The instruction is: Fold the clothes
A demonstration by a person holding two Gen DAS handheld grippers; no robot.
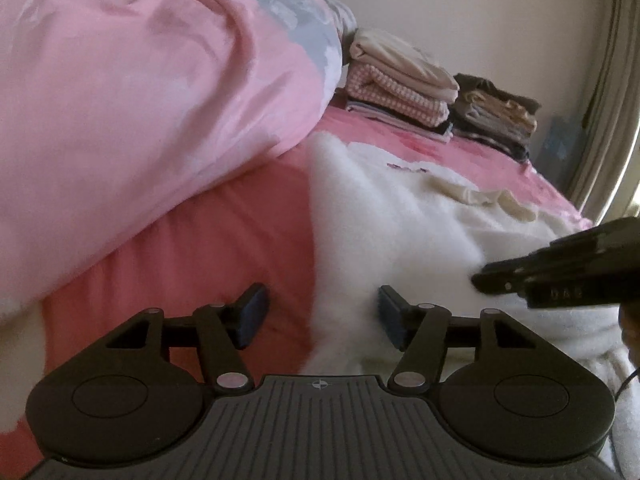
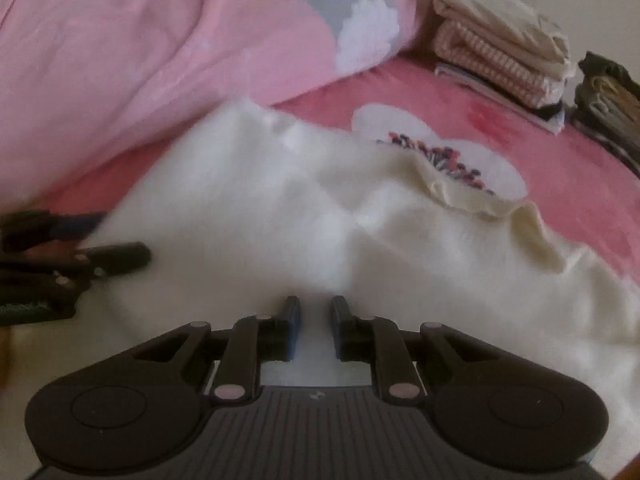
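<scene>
— Clothes: where's the white fleece garment point(image 2: 280, 216)?
— Spread across the pink bedsheet point(image 2: 560, 168), below the pink duvet point(image 2: 140, 60) at ten o'clock. Folded stacks point(image 2: 504, 60) sit at one o'clock.
— Left gripper point(image 1: 320, 312)?
— Jaws spread wide, straddling the garment's left edge, nothing between them.
— Right gripper point(image 2: 316, 326)?
— Jaws nearly together over the fleece; possibly pinching a fold, but blur hides it, so I cannot tell

A home bedroom: a pink-sheeted bed point(image 2: 560, 184) lies ahead of the gripper, a pink duvet point(image 1: 132, 92) front-left, folded laundry stacks point(image 1: 404, 84) beyond.
</scene>
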